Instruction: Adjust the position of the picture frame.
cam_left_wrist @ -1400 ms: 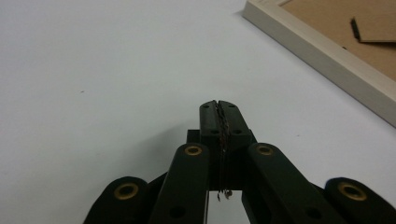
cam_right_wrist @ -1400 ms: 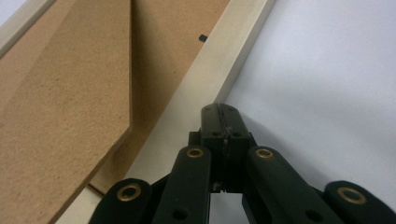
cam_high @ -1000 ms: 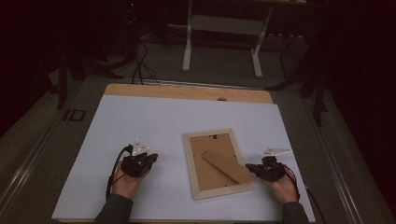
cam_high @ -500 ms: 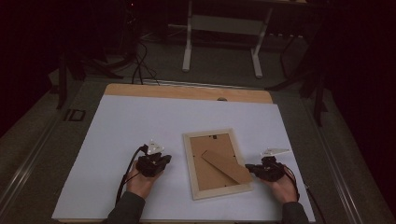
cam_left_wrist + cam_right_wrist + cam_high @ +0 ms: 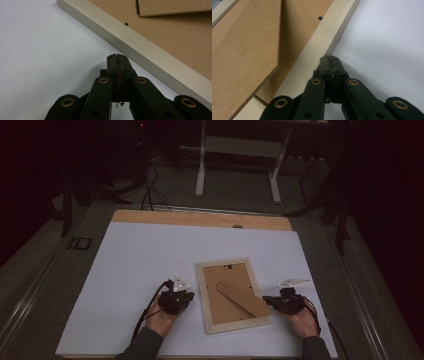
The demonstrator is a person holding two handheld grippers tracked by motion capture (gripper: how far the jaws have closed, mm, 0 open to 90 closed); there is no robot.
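Now a picture frame [image 5: 233,295] is lying face down on the white tabletop [image 5: 140,265], near its front edge and toward the right. The left gripper [image 5: 186,296] is sitting just beside the frame's left side, jaws closed on nothing. The right gripper [image 5: 267,299] is sitting at the frame's right side, jaws closed too. Behind the tabletop, a dark room is showing a grey floor [image 5: 240,195], cables [image 5: 148,190] and a white stand [image 5: 239,150].

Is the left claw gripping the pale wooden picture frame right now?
No, the left claw is shut on nothing and sits on the white table sheet just short of the pale wooden picture frame.
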